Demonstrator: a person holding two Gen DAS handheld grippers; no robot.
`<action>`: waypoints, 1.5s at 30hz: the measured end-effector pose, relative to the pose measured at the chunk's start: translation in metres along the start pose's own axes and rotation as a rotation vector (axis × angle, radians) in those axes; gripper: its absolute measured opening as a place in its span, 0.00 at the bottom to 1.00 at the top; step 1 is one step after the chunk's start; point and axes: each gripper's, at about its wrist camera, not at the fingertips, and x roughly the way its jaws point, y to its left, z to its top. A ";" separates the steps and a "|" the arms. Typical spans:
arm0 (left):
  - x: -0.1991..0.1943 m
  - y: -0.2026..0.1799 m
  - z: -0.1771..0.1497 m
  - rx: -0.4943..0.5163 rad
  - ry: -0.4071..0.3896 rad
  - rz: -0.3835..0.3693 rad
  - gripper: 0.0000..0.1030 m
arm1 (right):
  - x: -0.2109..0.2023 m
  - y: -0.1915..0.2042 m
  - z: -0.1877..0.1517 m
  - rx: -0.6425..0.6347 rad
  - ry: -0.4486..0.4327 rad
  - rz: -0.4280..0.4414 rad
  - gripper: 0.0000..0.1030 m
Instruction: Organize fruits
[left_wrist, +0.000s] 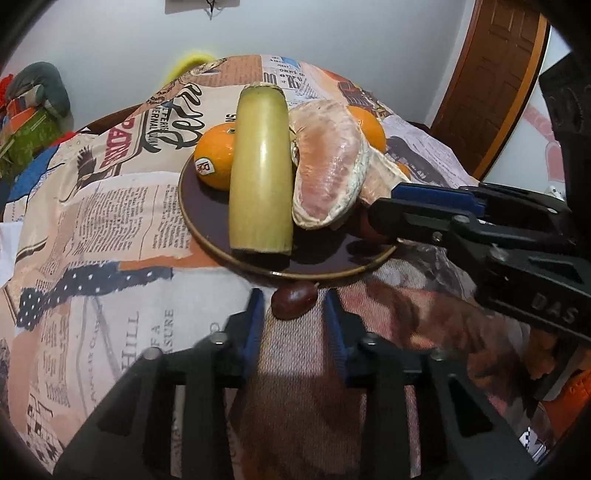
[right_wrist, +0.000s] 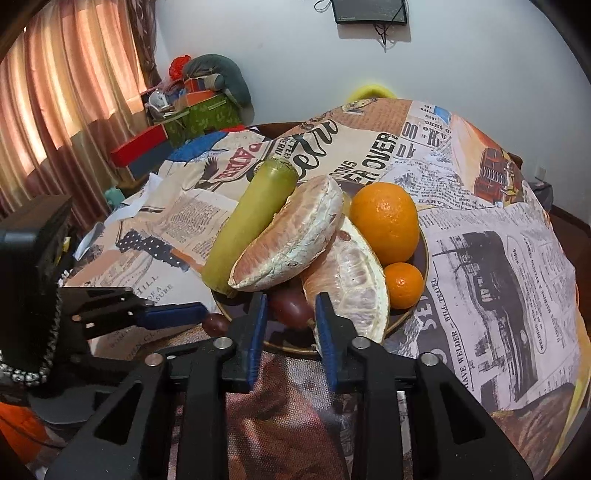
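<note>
My left gripper (left_wrist: 294, 306) stands wide, its blue pads either side of a small dark red-brown oval fruit (left_wrist: 294, 301) lying on the newspaper-print tablecloth (left_wrist: 110, 221), just outside the rim of the round dark plate (left_wrist: 207, 225). My right gripper (right_wrist: 291, 314) is also wide, holding nothing, its tips over the plate's near edge beside a dark reddish grape-like fruit (right_wrist: 290, 308), under the peeled pomelo wedges (right_wrist: 295, 236).

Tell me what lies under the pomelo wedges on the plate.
In the right wrist view, a dark red grape peeks from beneath the two pomelo wedges, resting on the dark plate between the right gripper fingers. The wedges hide whatever else is under them.
</note>
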 end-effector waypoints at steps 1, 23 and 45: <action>0.001 0.001 0.001 -0.003 0.001 -0.002 0.23 | -0.001 -0.001 0.000 0.002 -0.005 0.002 0.28; -0.005 -0.020 0.024 -0.011 -0.030 -0.023 0.36 | -0.034 -0.021 0.000 0.075 -0.068 -0.004 0.30; -0.205 -0.050 0.034 0.016 -0.492 0.079 0.50 | -0.180 0.022 0.017 0.031 -0.398 -0.075 0.34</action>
